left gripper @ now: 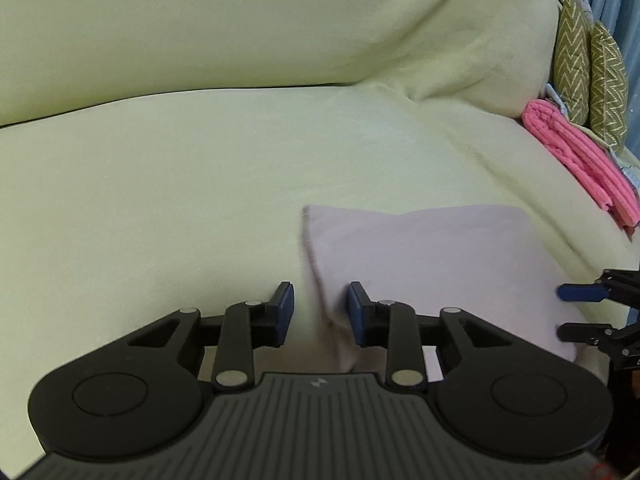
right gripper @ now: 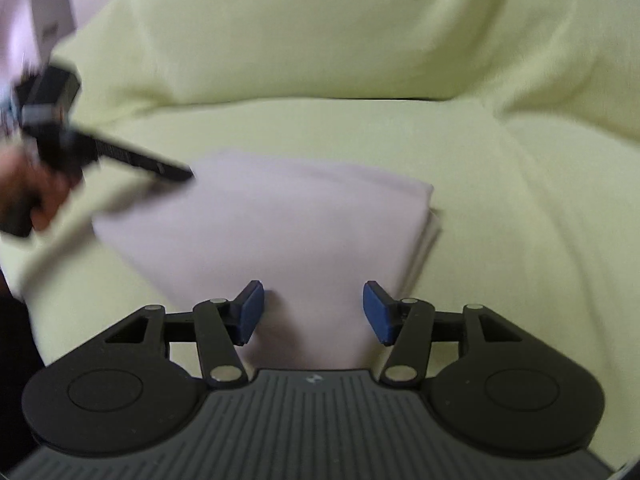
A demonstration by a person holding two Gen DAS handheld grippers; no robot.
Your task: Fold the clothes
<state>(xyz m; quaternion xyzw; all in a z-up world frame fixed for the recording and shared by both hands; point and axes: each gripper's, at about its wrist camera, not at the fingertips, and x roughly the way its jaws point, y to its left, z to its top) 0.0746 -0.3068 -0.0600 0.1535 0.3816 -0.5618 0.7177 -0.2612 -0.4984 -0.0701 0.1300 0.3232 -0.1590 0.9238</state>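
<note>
Right now a folded pale lilac cloth (right gripper: 272,236) lies flat on the seat of a sofa (left gripper: 160,200) covered in light yellow-green fabric. Its layered edges show at the far right corner in the right wrist view.

The left tongs (left gripper: 320,312) hang over the cloth's near left edge. Their blue pads stand apart, with that edge rising into the gap between them. The right-hand pad (left gripper: 357,312) is just at the fabric, but the left-hand pad is clear of it, so the tongs are released and clamp nothing. In the right wrist view the same tool comes in from the left, blurred, with a hand (right gripper: 28,192) wrapped around its grip and its tip over the cloth's far left corner.

The right tongs (right gripper: 314,312) are also released, pads well apart, above the cloth's near edge; nothing is pinched between them. In the left wrist view they show at the right edge, beside the cloth's right side.

Far right on the sofa, a folded pink cloth (left gripper: 580,160) lies near two green zigzag-patterned cushions (left gripper: 592,80) leaning against the backrest.
</note>
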